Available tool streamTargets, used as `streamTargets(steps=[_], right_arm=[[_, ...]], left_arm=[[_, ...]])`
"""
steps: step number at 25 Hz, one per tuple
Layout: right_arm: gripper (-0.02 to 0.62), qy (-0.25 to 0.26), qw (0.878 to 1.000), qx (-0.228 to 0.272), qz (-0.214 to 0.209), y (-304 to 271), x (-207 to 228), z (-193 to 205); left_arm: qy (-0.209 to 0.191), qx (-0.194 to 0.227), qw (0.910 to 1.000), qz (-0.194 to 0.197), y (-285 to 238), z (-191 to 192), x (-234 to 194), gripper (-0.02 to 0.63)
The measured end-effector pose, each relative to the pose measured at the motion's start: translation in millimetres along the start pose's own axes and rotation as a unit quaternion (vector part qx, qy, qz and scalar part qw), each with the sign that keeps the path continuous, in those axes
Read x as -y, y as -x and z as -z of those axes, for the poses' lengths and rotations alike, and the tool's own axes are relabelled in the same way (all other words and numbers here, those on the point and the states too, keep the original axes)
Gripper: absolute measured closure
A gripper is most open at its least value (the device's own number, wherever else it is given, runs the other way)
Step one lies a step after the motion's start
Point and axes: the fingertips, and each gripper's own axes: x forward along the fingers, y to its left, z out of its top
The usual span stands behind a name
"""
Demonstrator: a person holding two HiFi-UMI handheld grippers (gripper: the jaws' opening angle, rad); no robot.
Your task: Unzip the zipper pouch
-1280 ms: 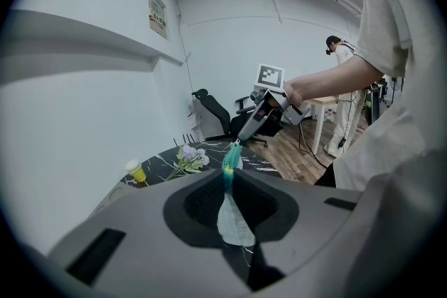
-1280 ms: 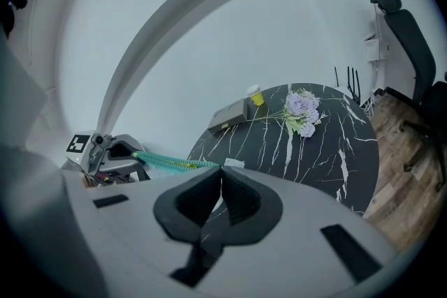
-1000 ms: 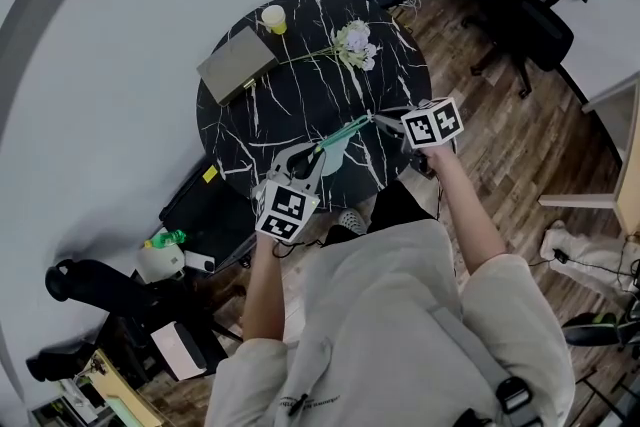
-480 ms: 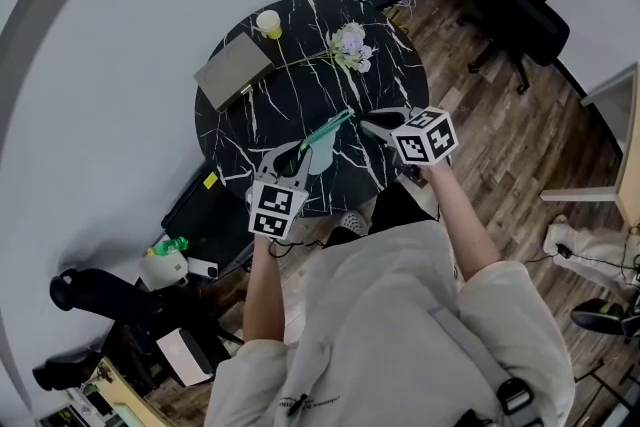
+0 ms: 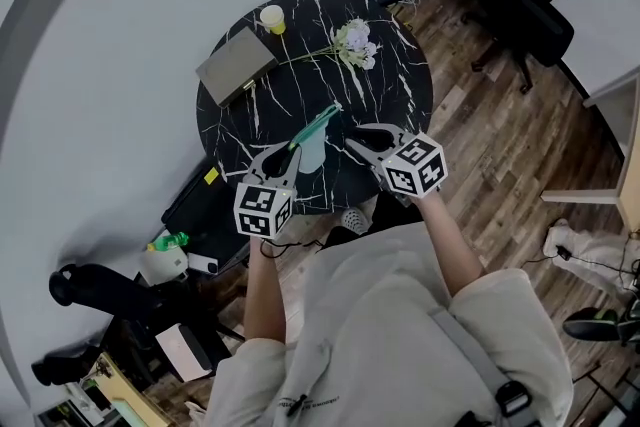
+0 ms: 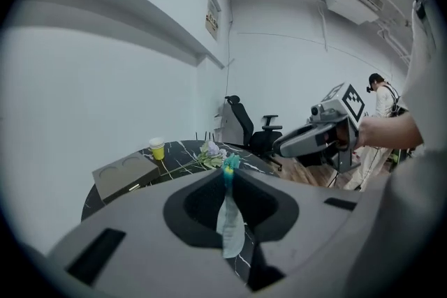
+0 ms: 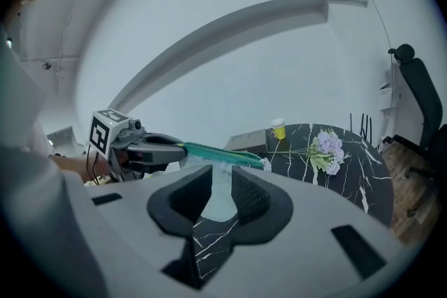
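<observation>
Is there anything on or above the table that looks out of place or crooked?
The flower sprig lies flat on the round black table, with no vase. The zipper pouch hangs askew above it, pinched at one end by the left hand-held gripper alone. Nothing looks spilled or damaged.

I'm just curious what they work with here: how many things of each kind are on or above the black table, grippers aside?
Cup: 1
Bunch of flowers: 1
Grey tray: 1
Pouch: 1
Total: 4
</observation>
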Motion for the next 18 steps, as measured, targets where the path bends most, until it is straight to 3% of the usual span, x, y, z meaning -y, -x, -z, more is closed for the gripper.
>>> streamTargets(steps=[7,12,18], right_arm=[[0.505,0.054,0.997,0.036,0.033,-6,-15,-6],[0.512,0.062,0.996,0.043,0.043,-9,-18,-8],[0.529,0.056,0.995,0.056,0.059,-8,-19,-6]], left_arm=[[0.035,0.013,0.9992,-0.015,6,4,-11,0.552],[0.054,0.025,0.9982,-0.011,8,0,-14,0.552],[0.043,0.030,0.9986,-0.004,10,-3,-10,0.552]])
